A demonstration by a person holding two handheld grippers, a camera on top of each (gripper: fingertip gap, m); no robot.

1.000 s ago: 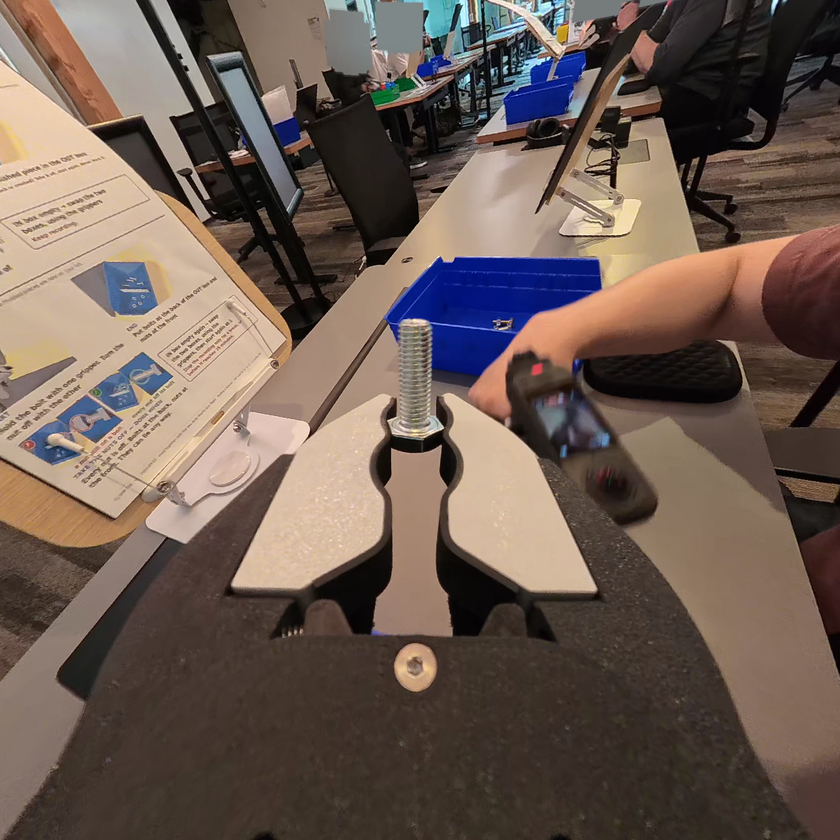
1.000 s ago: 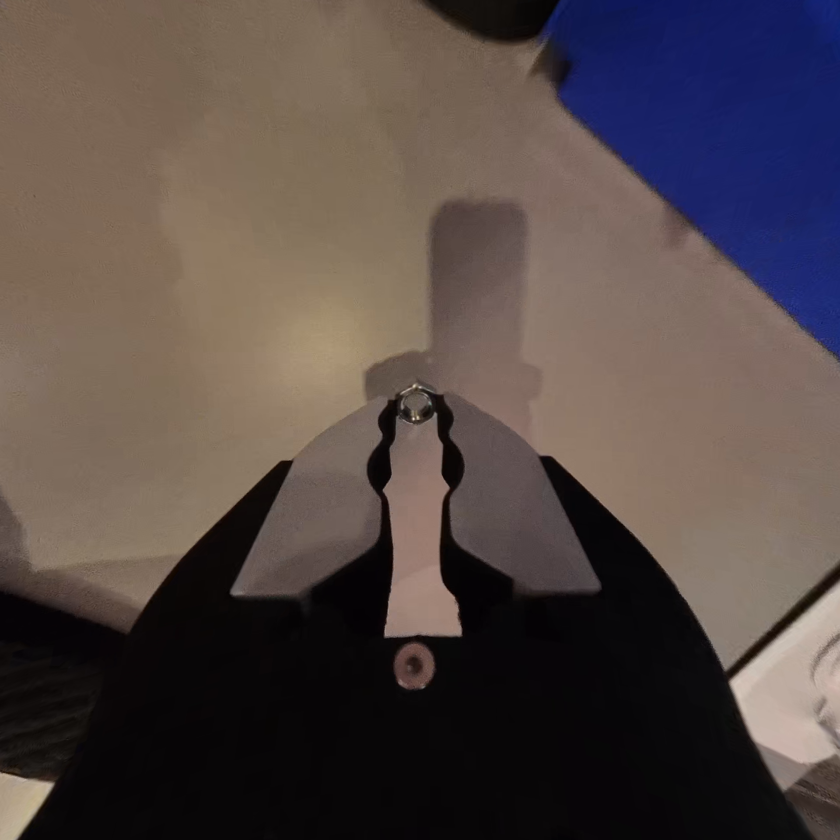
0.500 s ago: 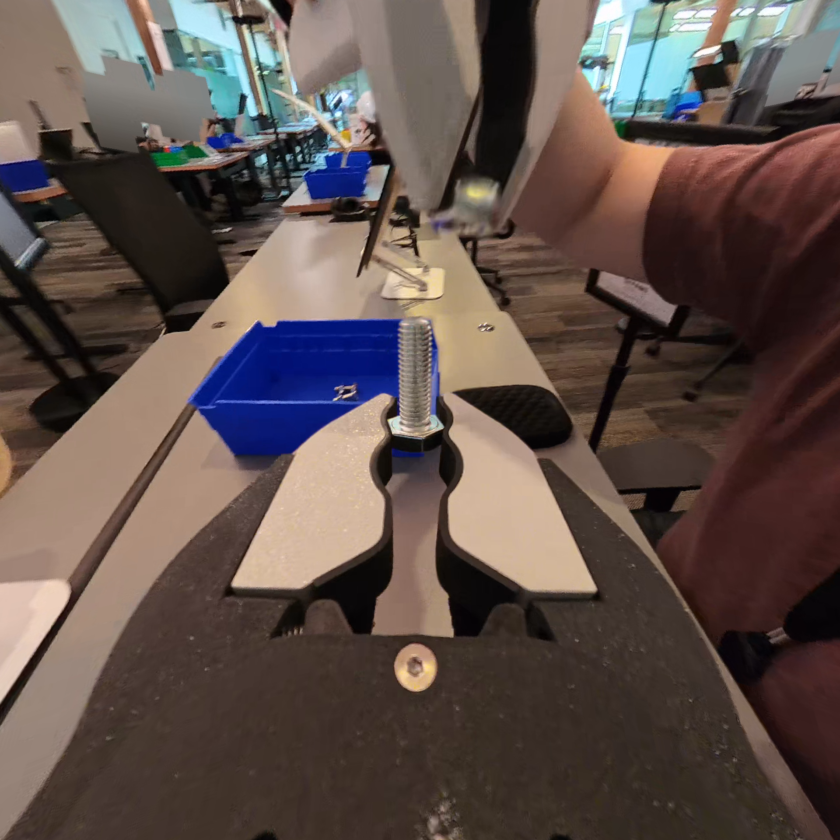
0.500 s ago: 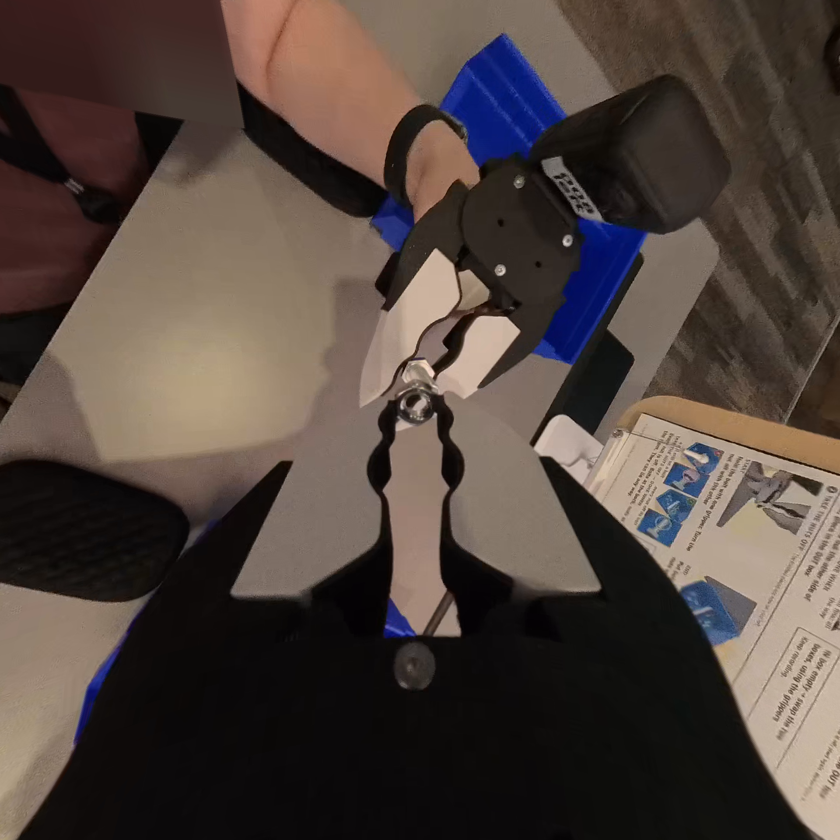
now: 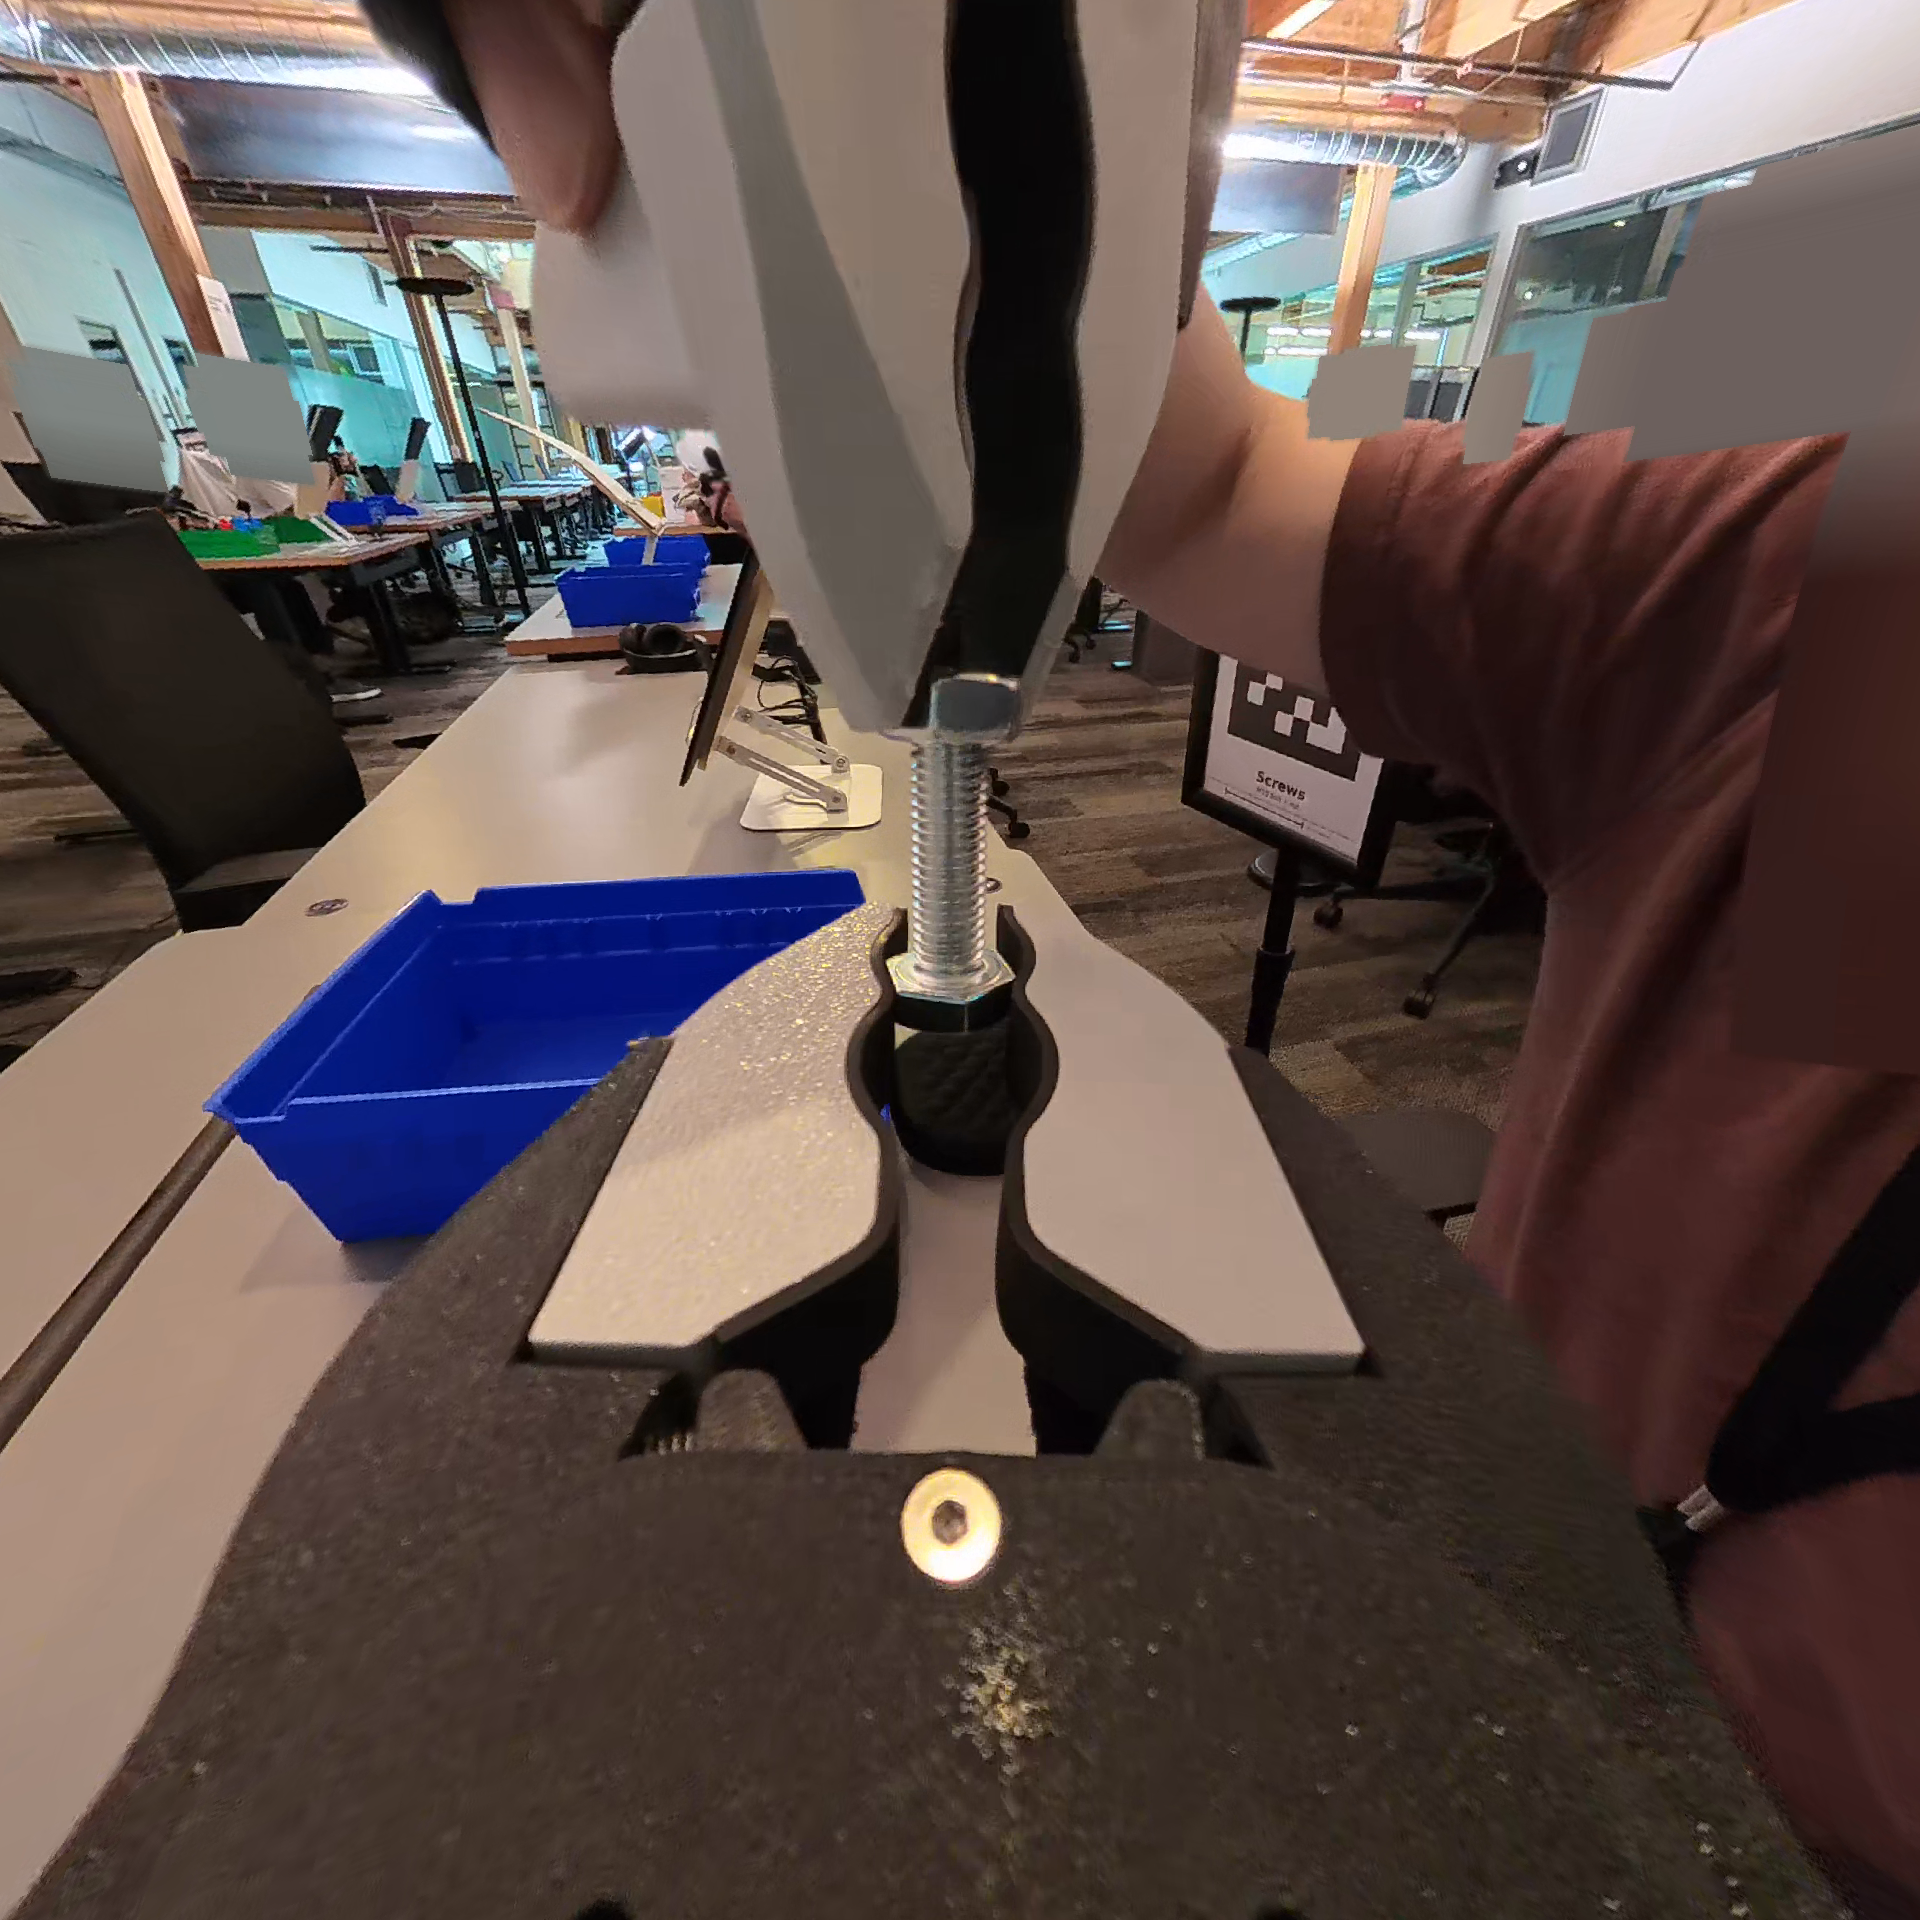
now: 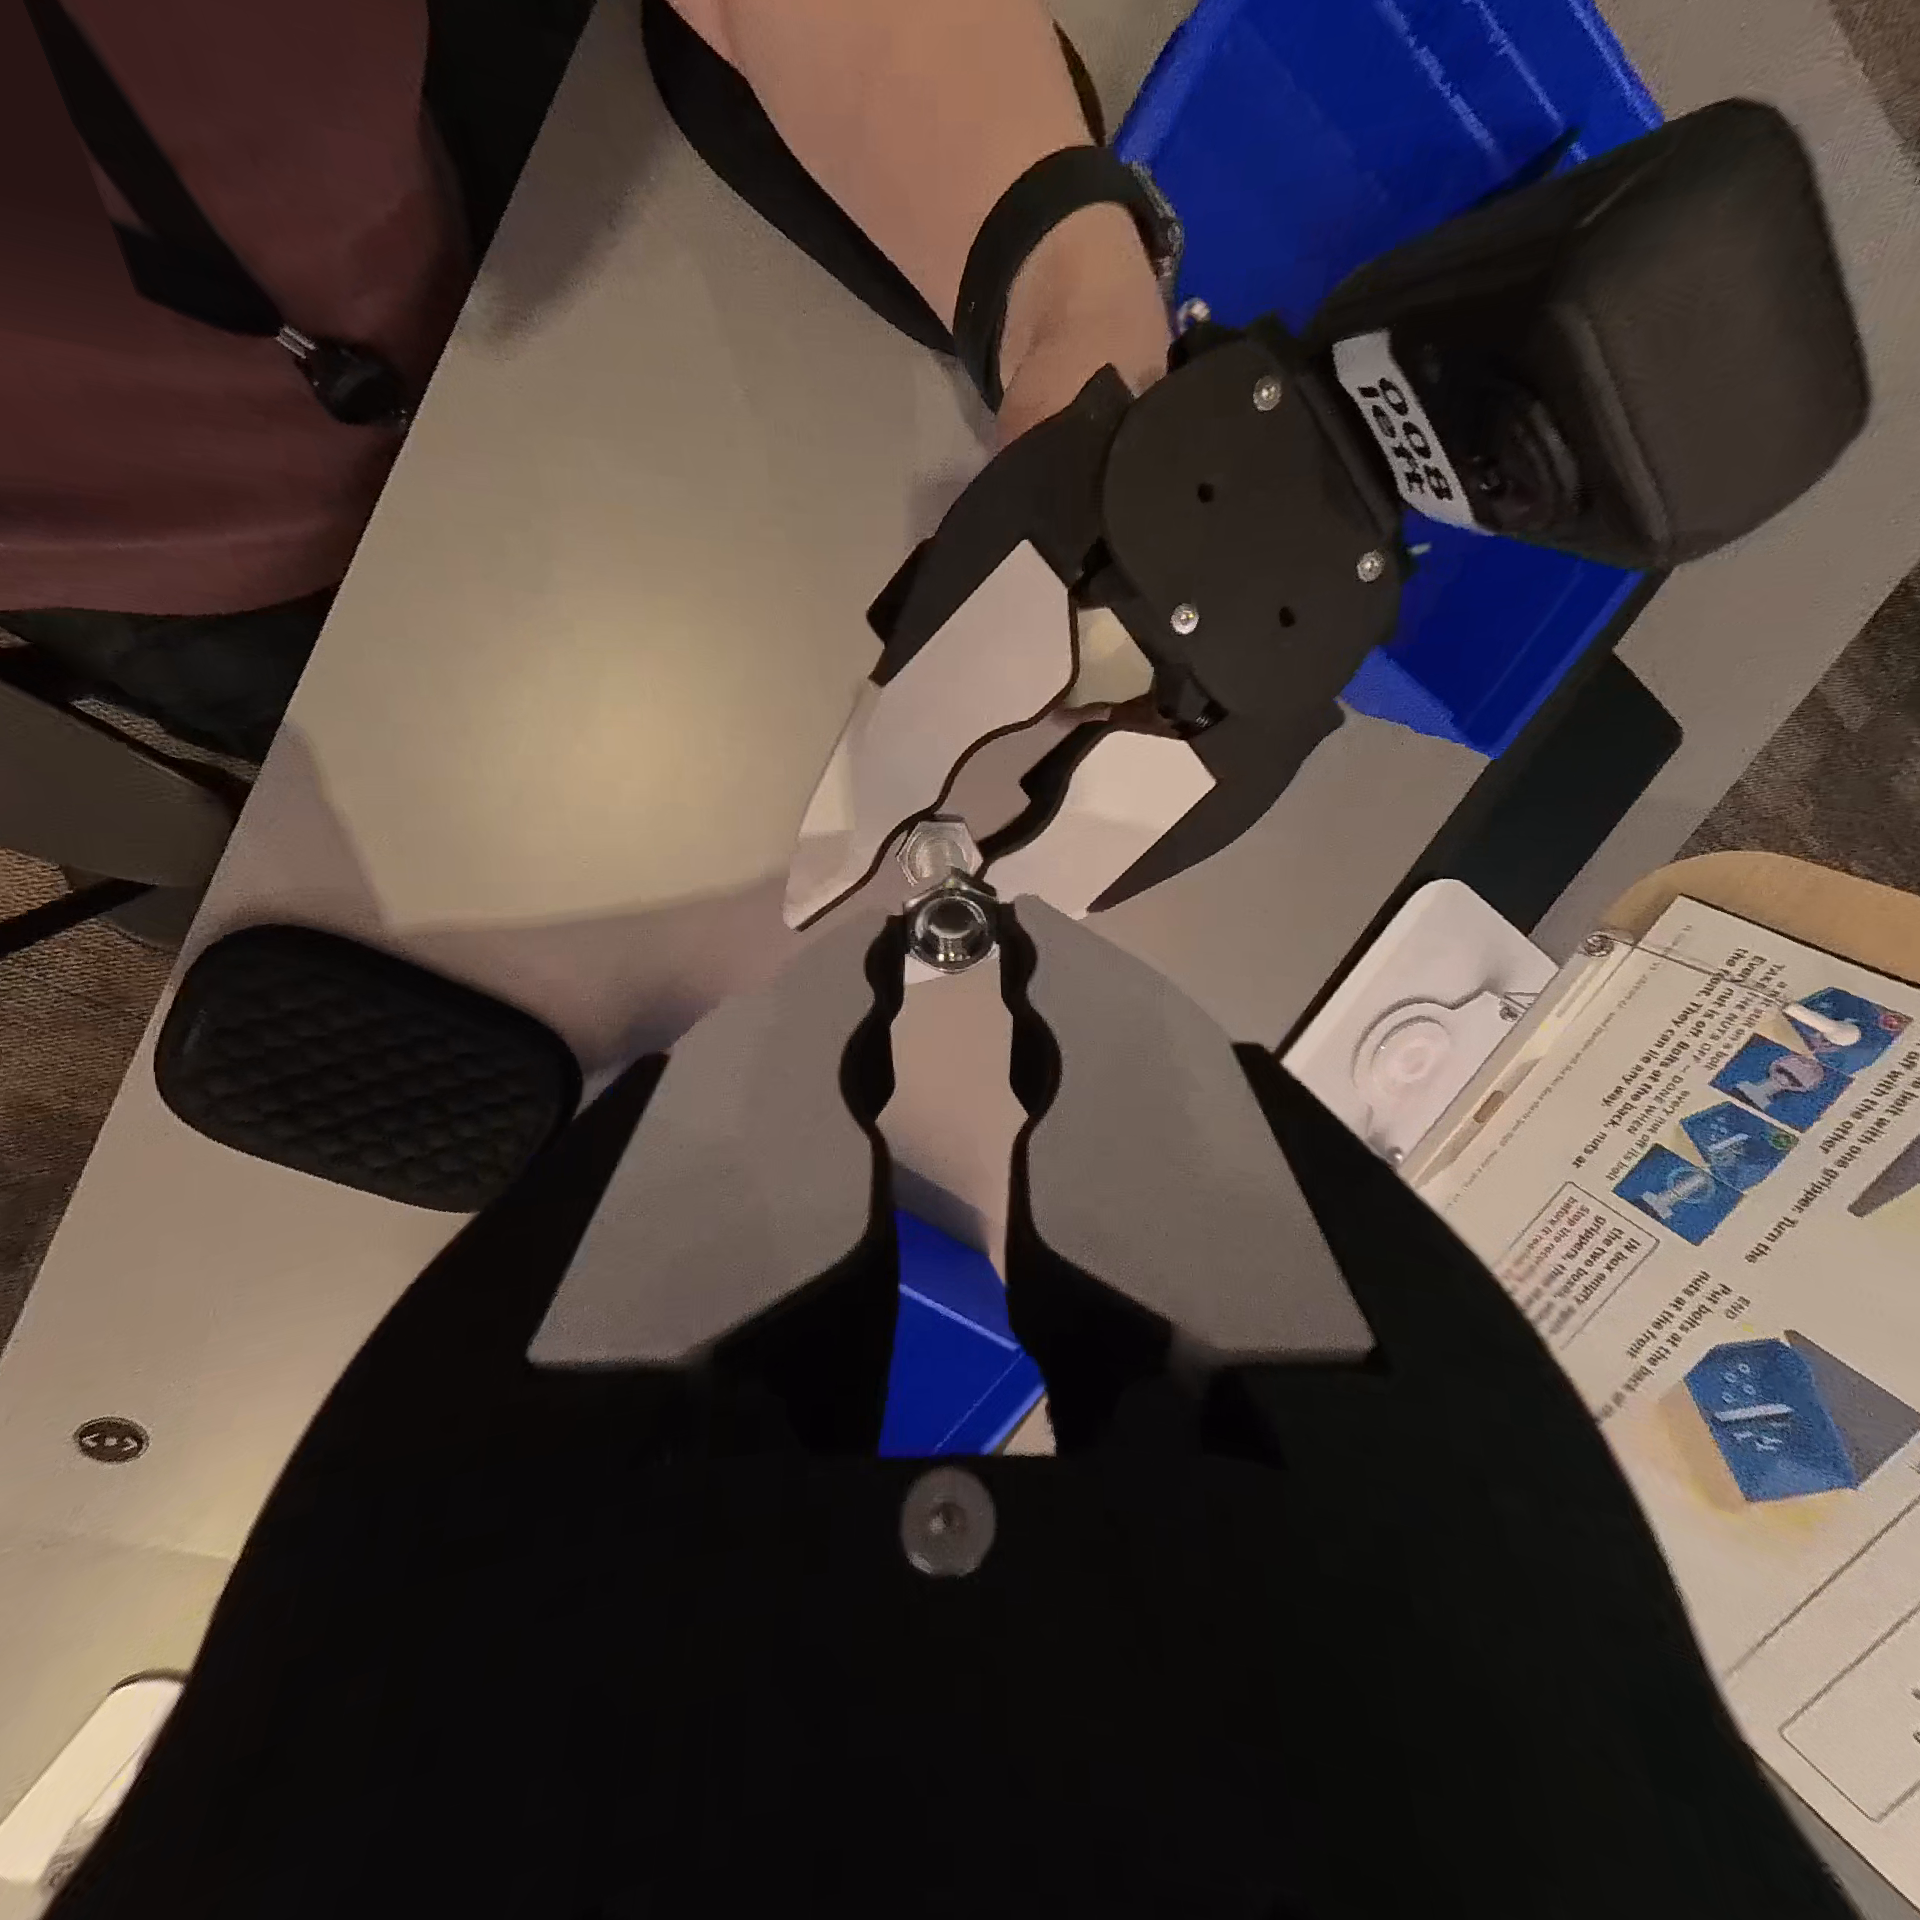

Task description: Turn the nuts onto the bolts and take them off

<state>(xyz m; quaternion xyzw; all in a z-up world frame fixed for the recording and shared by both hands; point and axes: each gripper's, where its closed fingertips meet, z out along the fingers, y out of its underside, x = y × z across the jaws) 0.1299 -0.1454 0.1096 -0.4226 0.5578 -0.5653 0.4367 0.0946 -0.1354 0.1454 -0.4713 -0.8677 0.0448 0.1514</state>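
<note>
My left gripper is shut on the hex head of a silver bolt and holds it upright, threads pointing up. My right gripper comes down from above, shut on a silver nut that sits at the top end of the bolt. In the right wrist view, my right gripper looks straight down through the nut along the bolt. The left gripper shows beyond it, gripping the bolt head. How far the nut is threaded on cannot be told.
A blue bin stands on the grey table to the left of the bolt; it also shows in the right wrist view. A black pad lies on the table. An instruction sheet stands at the table's edge. A sign on a stand is off the table. Spacing between my two grippers at the tips: around 5 cm.
My right gripper lifted the nut from the table and brought it down onto the bolt's top end. My left gripper turned to the right, still holding the bolt.
</note>
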